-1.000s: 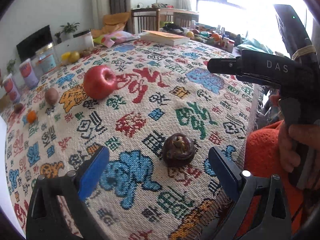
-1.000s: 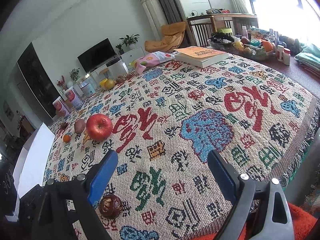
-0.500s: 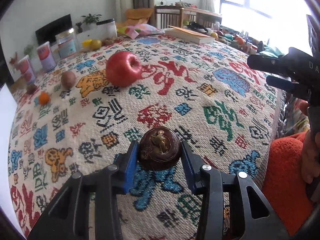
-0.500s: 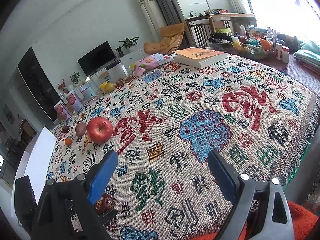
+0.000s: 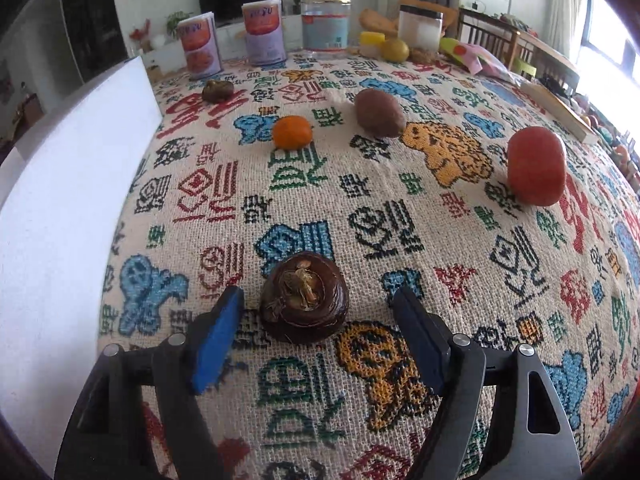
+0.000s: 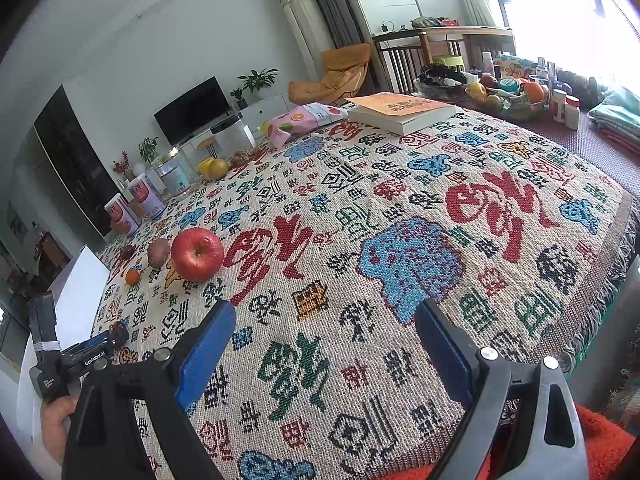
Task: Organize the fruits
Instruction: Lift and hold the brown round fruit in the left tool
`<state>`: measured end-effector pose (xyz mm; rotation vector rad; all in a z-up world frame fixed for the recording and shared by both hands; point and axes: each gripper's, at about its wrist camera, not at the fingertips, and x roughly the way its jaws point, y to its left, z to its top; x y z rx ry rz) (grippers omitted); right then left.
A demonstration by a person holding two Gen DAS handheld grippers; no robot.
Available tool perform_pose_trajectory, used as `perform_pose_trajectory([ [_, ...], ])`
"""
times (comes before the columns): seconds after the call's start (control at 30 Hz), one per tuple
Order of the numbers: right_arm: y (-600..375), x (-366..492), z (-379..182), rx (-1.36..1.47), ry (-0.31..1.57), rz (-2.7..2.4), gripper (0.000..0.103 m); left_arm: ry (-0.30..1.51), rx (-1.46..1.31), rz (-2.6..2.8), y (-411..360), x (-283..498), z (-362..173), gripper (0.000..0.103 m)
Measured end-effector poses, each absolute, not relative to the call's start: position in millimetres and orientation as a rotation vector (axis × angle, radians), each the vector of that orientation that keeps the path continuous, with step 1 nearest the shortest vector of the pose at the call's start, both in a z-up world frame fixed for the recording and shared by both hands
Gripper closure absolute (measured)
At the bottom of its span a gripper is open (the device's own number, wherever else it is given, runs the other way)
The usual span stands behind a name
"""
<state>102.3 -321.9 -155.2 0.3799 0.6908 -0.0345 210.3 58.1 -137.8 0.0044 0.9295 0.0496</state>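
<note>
**A:** What are the left jaws doing?

**B:** The left gripper (image 5: 316, 320) has just been opening. Its blue pads (image 5: 216, 340) stand apart on either side of the dark brown fruit (image 5: 304, 298), with a gap of cloth showing on each side, so the fruit is released and sits on the patterned tablecloth (image 5: 400, 240) on its own.

**A:** And the right one?

**B:** The right gripper (image 6: 324, 344) is spread wide over bare cloth near the table's front edge, with nothing between its pads. In its view the left gripper shows small at the far left, held in a hand (image 6: 54, 420).

**A:** Where does the brown fruit lie among the others?

**B:** Near the left edge of the cloth, close to the white board (image 5: 60, 220) standing beside the table. Beyond it, well apart, lie a small orange (image 5: 292, 132), a brown oval fruit (image 5: 378, 112) and a red apple (image 5: 536, 166) further to the right. A second small dark fruit (image 5: 217, 90) sits further back, near the cans.

**A:** What stands along the far edge?

**B:** Two labelled cans (image 5: 264, 28), a clear jar with a gold lid (image 5: 325, 20), a white jar with a black lid (image 5: 420, 28) and a yellow fruit (image 5: 394, 50) in front of it. From the right wrist view, a book (image 6: 400, 112) and a pink snack bag (image 6: 304, 120) lie at the far end.
</note>
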Motion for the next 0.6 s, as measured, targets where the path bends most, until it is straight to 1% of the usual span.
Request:
perform_pose_trajectory([
  [0.23, -317.6, 109.3, -158.5, 0.359, 0.728, -0.026, 0.012, 0.933, -0.038, 0.07, 65.6, 206.4, -142.0, 0.01],
  [0.4, -307.4, 115.4, -159.5, 0.295, 0.76, -0.047, 0.012, 0.93, -0.034, 0.073, 63.6, 207.6, -142.1, 0.008],
  [0.6, -290.9, 114.6, -155.6, 0.194, 0.753, -0.068, 0.012, 0.928, -0.034, 0.077, 63.2, 208.0, -142.1, 0.007],
])
